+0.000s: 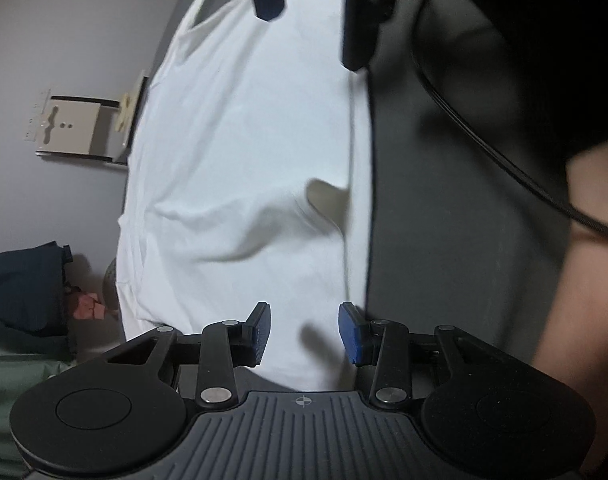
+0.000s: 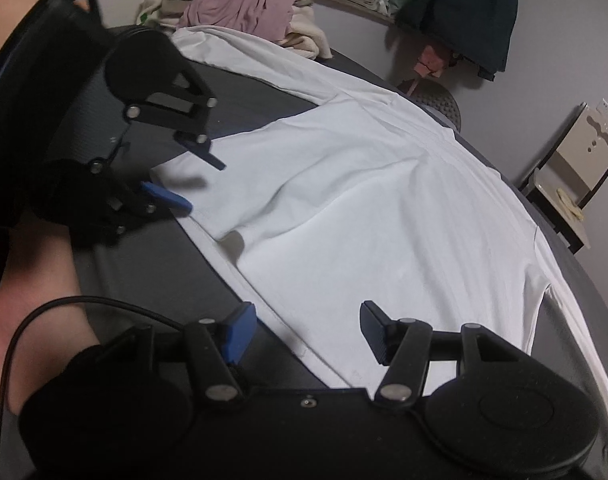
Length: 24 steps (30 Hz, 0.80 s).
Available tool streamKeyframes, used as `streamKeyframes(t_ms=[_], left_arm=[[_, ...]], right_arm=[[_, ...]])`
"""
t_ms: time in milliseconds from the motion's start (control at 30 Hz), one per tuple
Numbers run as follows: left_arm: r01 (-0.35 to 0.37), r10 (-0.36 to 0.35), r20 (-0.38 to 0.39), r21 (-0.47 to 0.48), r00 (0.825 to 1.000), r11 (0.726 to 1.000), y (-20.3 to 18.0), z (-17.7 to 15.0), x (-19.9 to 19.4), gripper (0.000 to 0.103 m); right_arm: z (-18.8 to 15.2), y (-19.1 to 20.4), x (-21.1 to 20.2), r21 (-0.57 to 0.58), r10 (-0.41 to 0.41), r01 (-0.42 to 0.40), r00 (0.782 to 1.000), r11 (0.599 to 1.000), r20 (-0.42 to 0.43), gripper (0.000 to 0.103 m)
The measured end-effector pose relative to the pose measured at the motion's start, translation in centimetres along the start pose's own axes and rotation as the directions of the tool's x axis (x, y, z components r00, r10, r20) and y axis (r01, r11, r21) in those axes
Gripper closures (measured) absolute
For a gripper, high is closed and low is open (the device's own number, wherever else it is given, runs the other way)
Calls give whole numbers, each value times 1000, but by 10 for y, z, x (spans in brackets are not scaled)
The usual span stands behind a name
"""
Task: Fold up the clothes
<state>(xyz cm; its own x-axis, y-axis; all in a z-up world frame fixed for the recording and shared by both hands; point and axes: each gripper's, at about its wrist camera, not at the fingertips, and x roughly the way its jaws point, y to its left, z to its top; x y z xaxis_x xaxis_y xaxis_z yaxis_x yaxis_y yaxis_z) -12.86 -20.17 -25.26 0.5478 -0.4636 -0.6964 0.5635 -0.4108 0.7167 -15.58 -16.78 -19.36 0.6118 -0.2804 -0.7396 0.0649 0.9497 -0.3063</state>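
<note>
Grey walls closed in a dark grey table [image 2: 383, 76] on which we found a white shirt [image 2: 363, 208] spread nearly flat, one sleeve [image 2: 240, 52] reaching toward the far end and another [image 2: 575, 312] trailing off the near right edge. Behind it a heap of other clothes [image 2: 244, 12] sat at the table's far end, with a dark jacket [image 2: 463, 12] hanging on the wall.

We held the left gripper [image 1: 304, 330] over the shirt's hem side with its jaws apart and nothing between them; the right gripper [image 2: 307, 332] stood likewise parted, straddling the shirt's near edge without pinching it. In the right wrist view the left gripper [image 2: 204, 184] showed its blue fingers spread just above the cloth.

As to progress, we judged the shirt laid out and roughly smoothed, with a soft ridge [image 1: 240, 236] across its middle and no fold made along the body that we could see. Such a layout would fit either a garment spread out for folding or one opened out again, and the pictures did not settle which.

Much stayed hidden: the collar lay out of clear sight, the near sleeve ran out of frame, and motion blur smeared the far gripper fingers. Whether the heap held folded or loose pieces we could not tell.
</note>
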Motion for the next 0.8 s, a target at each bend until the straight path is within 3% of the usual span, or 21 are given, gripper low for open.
streamKeyframes(t_ms=[300,500,667,700,767,800], left_arm=[[11,-10,-36,29,999,1000,-5,-14,-10,63],[55,-54,-65,14,996,998,-3,-18,-8,63],[14,-13,-61,18,998,1000,-5,-18,-8,64],[9,-7,-58,20,998,1000,-5,-19,-9,69],[-6,7,-59,17,998,1000,-6,-19,-10,93],[-16,17,-57,13,998,1000,-5,-19,-11,95]], right_arm=[[0,1,-1,-10,4,-4,1000,1000,8,46],[1,3,0,-4,9,-9,1000,1000,9,46],[1,4,1,2,6,-6,1000,1000,12,46],[1,4,1,4,5,-5,1000,1000,11,46],[1,3,1,7,4,-4,1000,1000,12,46],[1,3,1,8,4,-4,1000,1000,11,46]])
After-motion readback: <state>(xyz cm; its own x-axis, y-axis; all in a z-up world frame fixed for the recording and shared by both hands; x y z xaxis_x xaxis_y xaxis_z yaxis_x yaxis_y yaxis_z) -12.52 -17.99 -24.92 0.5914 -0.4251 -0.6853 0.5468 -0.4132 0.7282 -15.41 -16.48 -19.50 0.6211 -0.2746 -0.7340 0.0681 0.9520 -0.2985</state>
